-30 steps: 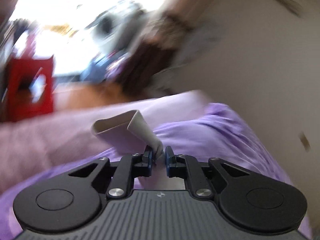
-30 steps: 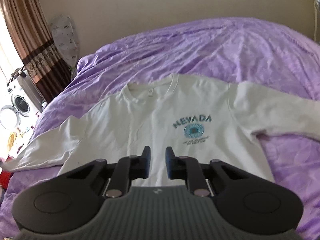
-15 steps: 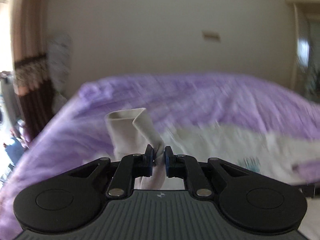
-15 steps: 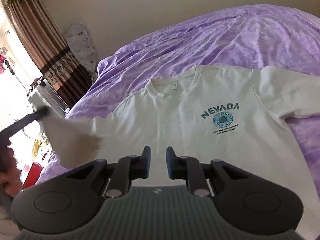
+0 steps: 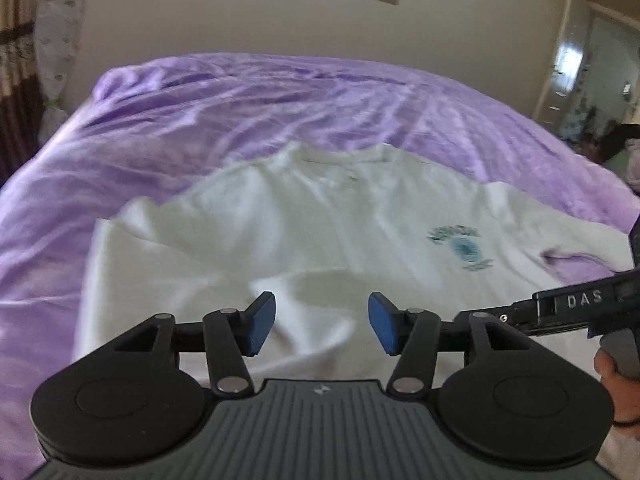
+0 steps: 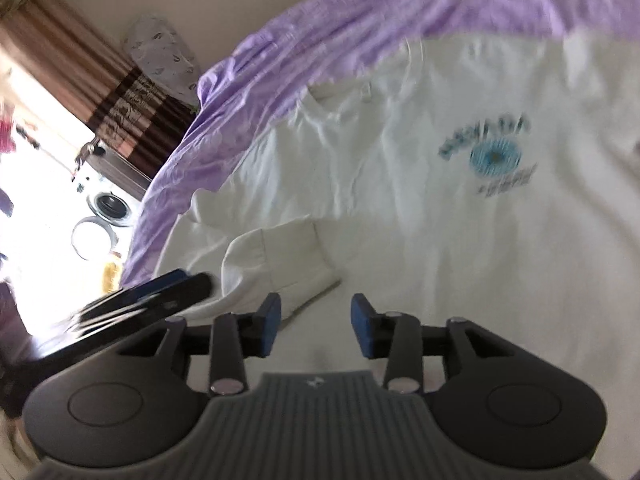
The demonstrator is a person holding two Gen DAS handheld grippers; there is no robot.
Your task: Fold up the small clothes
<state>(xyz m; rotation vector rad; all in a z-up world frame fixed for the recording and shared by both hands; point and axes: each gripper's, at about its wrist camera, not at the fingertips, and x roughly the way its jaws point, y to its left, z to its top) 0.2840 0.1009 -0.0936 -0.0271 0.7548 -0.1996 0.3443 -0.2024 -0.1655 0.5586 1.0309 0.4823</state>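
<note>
White long-sleeve cotton sweatshirt w/ teal chest print (image 5: 360, 224) lies flat, front up, on the wrinkled purple bedspread (image 5: 240, 112). Seen from the left tongs, its long axis runs away from the fingers: collar (image 5: 344, 160) at the far end toward the beige wall (image 5: 280, 12), hem end nearest, passing under the tongs. Print sits fwd and to the right of the left tongs.

Left gripper (image 5: 322, 328): blue-padded fingers (image 5: 260, 322) spread wide apart, nothing between them. It hangs over the near part of the shirt; contact w/ cloth can't be told. Directly ahead of and below its fingertips lies the folded-in sleeve (image 5: 304, 300), a rumpled white band across the shirt body. The shirt's left edge makes a fold line left of the tongs.

Right gripper (image 6: 316, 326): fingers also apart, empty, over the shirt's lower body. In its view (tilted, blurred) the collar (image 6: 352, 92) points up-left, so the shirt's axis runs diagonally away from the tongs; teal print (image 6: 492, 152) is fwd-right. The sleeve's ribbed cuff (image 6: 296, 256) lies just ahead-left of the right tongs' left finger, on top of the shirt body, cuff end pointing toward the right tongs.

The other tool shows in each view: a dark blurred bar (image 6: 152, 292) left of the right tongs; a black arm marked "DAS" (image 5: 576, 304) right of the left tongs, w/ part of a hand (image 5: 616, 376) at the frame edge.

Striped brown curtain (image 6: 120, 108) and a white washing machine (image 6: 108, 204) sit far left of the right tongs, beyond the bed.
</note>
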